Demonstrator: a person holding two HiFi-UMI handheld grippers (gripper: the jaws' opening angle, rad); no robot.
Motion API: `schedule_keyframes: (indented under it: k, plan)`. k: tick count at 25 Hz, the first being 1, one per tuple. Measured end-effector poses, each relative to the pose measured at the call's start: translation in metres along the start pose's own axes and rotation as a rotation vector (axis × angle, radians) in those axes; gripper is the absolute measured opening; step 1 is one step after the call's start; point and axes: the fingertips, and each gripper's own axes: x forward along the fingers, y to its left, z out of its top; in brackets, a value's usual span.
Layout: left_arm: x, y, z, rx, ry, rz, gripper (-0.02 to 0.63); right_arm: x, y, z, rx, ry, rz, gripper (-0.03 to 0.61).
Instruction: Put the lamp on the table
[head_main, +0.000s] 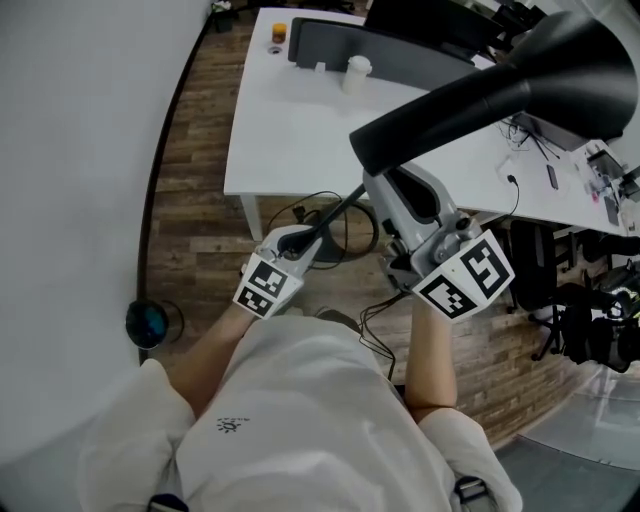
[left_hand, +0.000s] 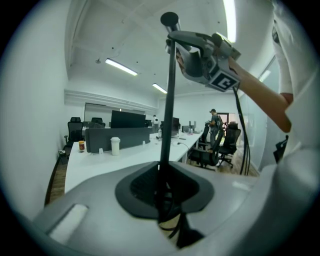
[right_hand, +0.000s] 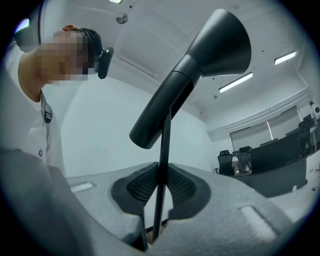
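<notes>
A black lamp hangs in the air over the wooden floor, in front of the white table (head_main: 300, 130). Its cone-shaped head (head_main: 500, 85) reaches over the table's near edge. My left gripper (head_main: 310, 240) is shut on the thin black pole (head_main: 335, 215) low down. My right gripper (head_main: 392, 195) is shut on the same pole higher up, just under the head. In the left gripper view the pole (left_hand: 167, 110) rises from between my pads (left_hand: 162, 192) up to the right gripper (left_hand: 187, 47). In the right gripper view the pole (right_hand: 164, 150) stands between the pads (right_hand: 160, 200), with the lamp head (right_hand: 195, 70) above.
On the table stand a paper cup (head_main: 356, 72), a grey divider (head_main: 370, 55) and an orange jar (head_main: 279, 32). Cables (head_main: 345, 245) lie on the floor under the table edge. Black office chairs (head_main: 590, 320) crowd the right. A white wall runs along the left, with a round dark object (head_main: 148, 322) at its foot.
</notes>
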Motion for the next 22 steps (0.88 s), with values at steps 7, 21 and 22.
schedule_keyframes:
  k: [7, 21, 22]
  plan:
    - [-0.005, 0.003, 0.007, 0.009, -0.012, 0.035, 0.054, 0.003, 0.007, 0.008, -0.009, -0.006, 0.037, 0.051]
    - [-0.01, 0.07, -0.002, -0.027, -0.013, 0.133, 0.054, 0.069, -0.009, -0.01, 0.012, 0.005, 0.13, 0.051]
    - [-0.009, 0.078, -0.004, -0.031, -0.012, 0.142, 0.054, 0.077, -0.012, -0.013, 0.012, 0.007, 0.141, 0.051]
